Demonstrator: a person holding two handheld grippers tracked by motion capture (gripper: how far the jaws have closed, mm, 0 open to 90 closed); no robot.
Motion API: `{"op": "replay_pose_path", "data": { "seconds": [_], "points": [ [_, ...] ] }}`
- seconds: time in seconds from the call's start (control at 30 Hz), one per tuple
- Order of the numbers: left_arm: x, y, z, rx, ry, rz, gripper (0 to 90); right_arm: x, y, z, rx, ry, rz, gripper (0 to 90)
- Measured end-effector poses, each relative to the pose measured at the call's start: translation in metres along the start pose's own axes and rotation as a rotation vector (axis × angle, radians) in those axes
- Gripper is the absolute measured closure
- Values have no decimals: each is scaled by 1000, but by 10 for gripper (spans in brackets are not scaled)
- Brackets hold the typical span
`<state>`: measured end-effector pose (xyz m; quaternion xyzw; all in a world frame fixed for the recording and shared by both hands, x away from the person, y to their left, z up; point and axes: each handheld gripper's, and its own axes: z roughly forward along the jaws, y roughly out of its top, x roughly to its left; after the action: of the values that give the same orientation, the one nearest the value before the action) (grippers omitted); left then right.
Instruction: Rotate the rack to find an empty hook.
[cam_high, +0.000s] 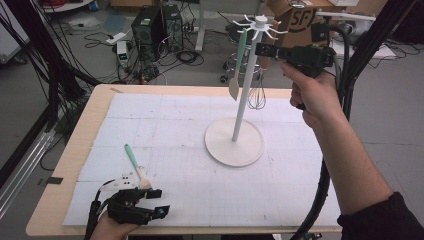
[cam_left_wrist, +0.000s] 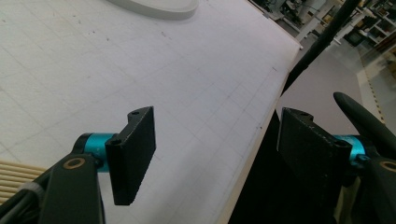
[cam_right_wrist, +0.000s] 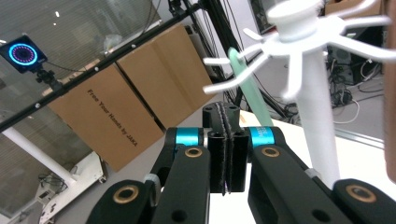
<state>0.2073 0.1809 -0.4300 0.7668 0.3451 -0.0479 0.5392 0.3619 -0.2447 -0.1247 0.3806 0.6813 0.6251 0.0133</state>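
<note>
A white utensil stand (cam_high: 244, 95) rises from a round base (cam_high: 234, 143) on the white mat, with hooks ringing its top (cam_right_wrist: 299, 18). From those hooks hang a spatula with a mint-green handle (cam_high: 239, 57) (cam_right_wrist: 250, 91) and a wire whisk (cam_high: 256, 96). My right gripper (cam_high: 261, 50) (cam_right_wrist: 226, 149) is held high, level with the hooks and just right of the pole, shut with nothing between its pads. A green-handled brush (cam_high: 136, 167) lies on the mat at the near left. Just below it my left gripper (cam_high: 161, 202) (cam_left_wrist: 215, 154) rests open and empty by the table's front edge.
The white gridded mat (cam_high: 165, 130) covers a wooden table (cam_high: 90, 125). Beyond it, on the floor, are computer towers (cam_high: 150, 27), cables and a stool (cam_high: 235, 60). Cardboard boxes (cam_right_wrist: 121, 112) stand behind. Black frame poles (cam_high: 370, 40) run at both sides.
</note>
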Motion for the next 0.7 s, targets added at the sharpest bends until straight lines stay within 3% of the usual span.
{"op": "replay_pose_path", "data": {
  "seconds": [0.17,0.37,0.53,0.7],
  "points": [
    [-1,0,1,0,1,3,286,-13,-8,-10,4,-25,22,899],
    [-1,0,1,-3,0,1,285,-27,-3,-23,-40,-72,49,899],
    [0,0,1,-2,-5,-6,281,-28,8,-29,-71,-99,43,899],
    [1,0,0,0,12,-7,266,-21,14,-26,-76,-94,27,899]
  ]
}}
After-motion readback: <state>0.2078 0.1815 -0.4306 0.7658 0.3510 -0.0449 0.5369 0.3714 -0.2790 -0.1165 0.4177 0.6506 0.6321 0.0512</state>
